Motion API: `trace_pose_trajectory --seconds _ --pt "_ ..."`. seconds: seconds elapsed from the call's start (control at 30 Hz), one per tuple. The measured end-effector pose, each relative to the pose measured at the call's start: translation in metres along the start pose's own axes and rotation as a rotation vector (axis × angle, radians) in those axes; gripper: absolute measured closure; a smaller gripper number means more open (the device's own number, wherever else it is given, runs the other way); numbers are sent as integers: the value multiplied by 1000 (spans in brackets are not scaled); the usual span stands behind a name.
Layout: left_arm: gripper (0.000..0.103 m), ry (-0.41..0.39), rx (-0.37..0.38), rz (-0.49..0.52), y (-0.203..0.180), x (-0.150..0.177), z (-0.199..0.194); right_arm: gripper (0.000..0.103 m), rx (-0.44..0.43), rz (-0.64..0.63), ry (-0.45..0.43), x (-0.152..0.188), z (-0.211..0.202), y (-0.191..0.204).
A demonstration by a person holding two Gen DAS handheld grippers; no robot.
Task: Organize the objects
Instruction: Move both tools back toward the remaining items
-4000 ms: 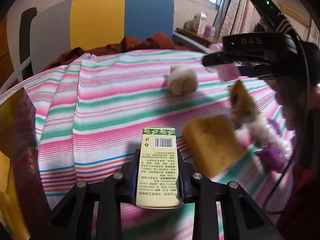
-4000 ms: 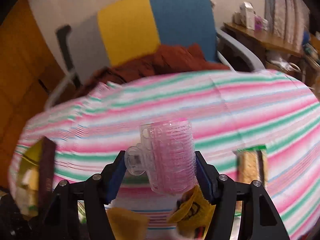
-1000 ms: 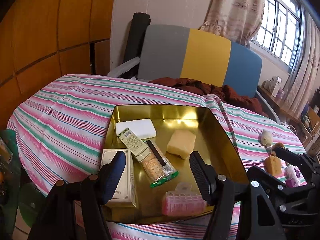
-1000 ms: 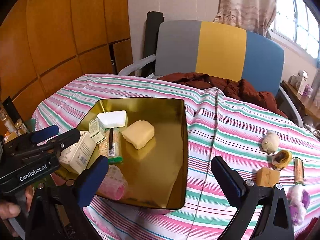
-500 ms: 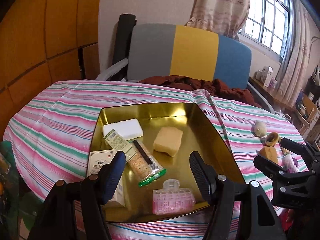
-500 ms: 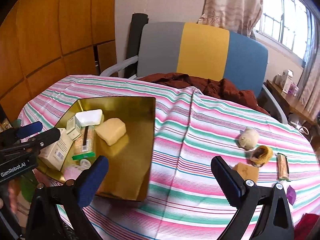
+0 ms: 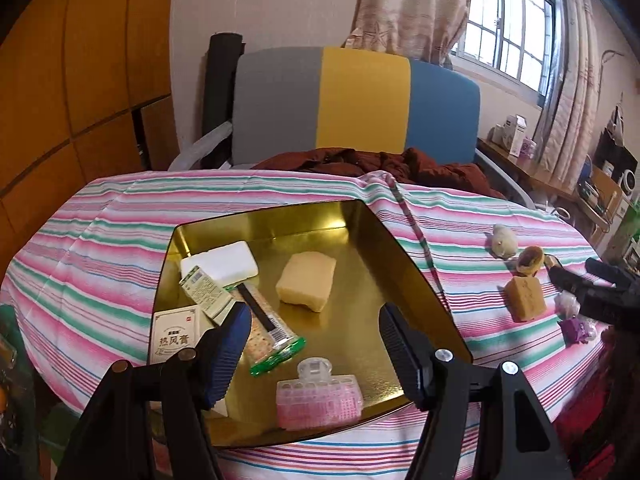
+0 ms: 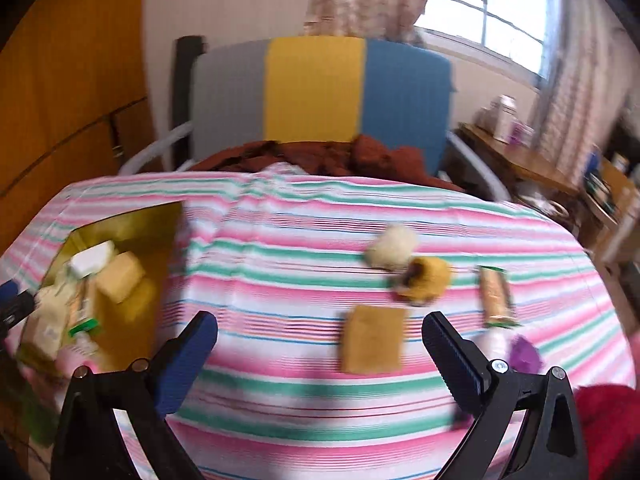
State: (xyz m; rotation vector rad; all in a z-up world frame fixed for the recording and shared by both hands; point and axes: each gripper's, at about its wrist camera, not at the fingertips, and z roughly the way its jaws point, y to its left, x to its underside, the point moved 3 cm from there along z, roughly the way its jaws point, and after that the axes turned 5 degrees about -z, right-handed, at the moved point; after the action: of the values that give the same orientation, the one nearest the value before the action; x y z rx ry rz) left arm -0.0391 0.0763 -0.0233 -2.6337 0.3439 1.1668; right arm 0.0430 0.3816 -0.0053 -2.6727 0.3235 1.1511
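A gold tray (image 7: 420, 280) on the striped tablecloth holds a white block (image 7: 220, 266), a yellow sponge (image 7: 307, 286), a small green box (image 7: 205, 295), a cream box (image 7: 174, 334), a cracker pack (image 7: 268, 332) and a pink hair roller (image 7: 320, 398). My left gripper (image 7: 314, 338) hangs open above the tray's near half, holding nothing. My right gripper (image 8: 320, 354) is open over the cloth, with a brown sponge (image 8: 372, 344) just beyond its fingers. Past it lie a cream plush ball (image 8: 392, 246), a yellow plush (image 8: 424, 280), a snack bar (image 8: 496, 296) and a purple toy (image 8: 524, 350).
A grey, yellow and blue chair (image 7: 360, 108) with a brown cloth (image 7: 380, 164) stands behind the table. Wooden panels (image 7: 80, 80) fill the left wall. A side table with boxes (image 7: 516, 140) sits at the right under the window. The tray (image 8: 132, 220) shows blurred at the right view's left.
Both grippers were shut on the green box and the pink roller; both items now lie in the tray. The right gripper has swung right toward the loose items, blurring its view.
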Motion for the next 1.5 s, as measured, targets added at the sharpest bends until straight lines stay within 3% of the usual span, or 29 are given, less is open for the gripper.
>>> trace_pose_trajectory --seconds 0.17,0.33,0.57,0.73,1.0,1.3,1.5 --pt "34 4 25 25 -13 -1 2 0 107 120 0 1 -6 -67" --pt "33 6 84 57 -31 -2 3 0 161 280 6 10 -12 -129" --pt "30 35 177 87 -62 -2 7 0 159 509 8 35 -10 -186" --pt "30 80 259 139 -97 -2 13 0 87 689 -15 55 1 -208" --pt "30 147 341 270 -164 13 35 0 3 829 -124 67 -8 -224" --pt "30 262 386 335 -212 33 78 0 -38 808 -87 62 3 -220" --pt "30 283 406 335 -240 34 100 0 -74 819 -80 63 8 -221"
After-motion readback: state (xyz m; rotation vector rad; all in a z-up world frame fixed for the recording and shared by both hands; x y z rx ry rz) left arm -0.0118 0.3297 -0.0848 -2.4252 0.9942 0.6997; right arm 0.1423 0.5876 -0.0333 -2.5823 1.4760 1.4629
